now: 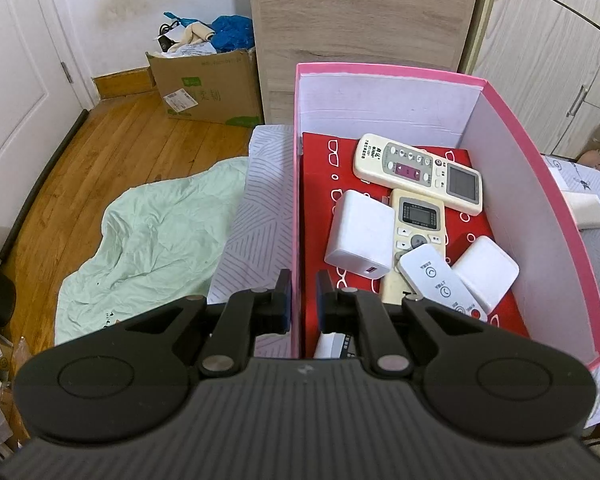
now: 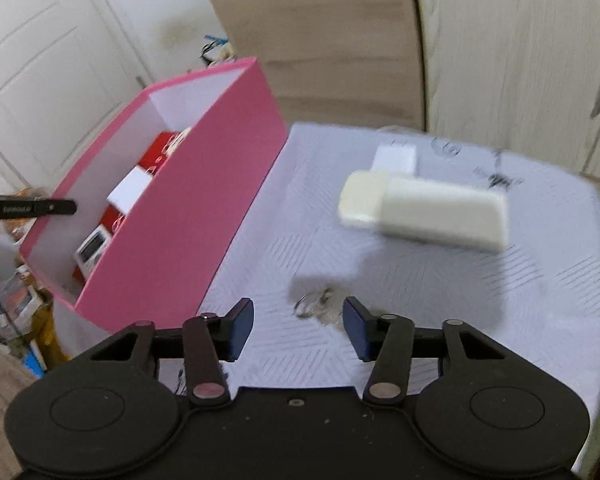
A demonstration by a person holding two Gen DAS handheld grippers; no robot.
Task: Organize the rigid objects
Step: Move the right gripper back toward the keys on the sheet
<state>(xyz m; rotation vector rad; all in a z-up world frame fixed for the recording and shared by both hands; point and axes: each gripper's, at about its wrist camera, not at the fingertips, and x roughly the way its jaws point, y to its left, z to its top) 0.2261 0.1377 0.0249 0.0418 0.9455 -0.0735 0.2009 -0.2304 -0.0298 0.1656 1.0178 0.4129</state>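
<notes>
A pink box (image 1: 540, 184) with a red lining stands on the patterned bed cover. It holds two cream remotes (image 1: 418, 172), a small white remote (image 1: 440, 280) and two white chargers (image 1: 360, 234). My left gripper (image 1: 302, 300) is shut on the box's left wall (image 1: 296, 200). In the right wrist view the pink box (image 2: 188, 208) is at the left. My right gripper (image 2: 298, 326) is open and empty just above a key ring (image 2: 320, 304). A cream remote (image 2: 424, 210) and a white block (image 2: 396, 158) lie beyond it.
A green sheet (image 1: 148, 248) lies on the wooden floor at the left, with a cardboard box (image 1: 208, 88) behind it. A wooden cabinet (image 1: 360, 20) and wardrobe doors (image 2: 520, 60) stand behind the bed. The bed edge (image 2: 596, 320) is at the right.
</notes>
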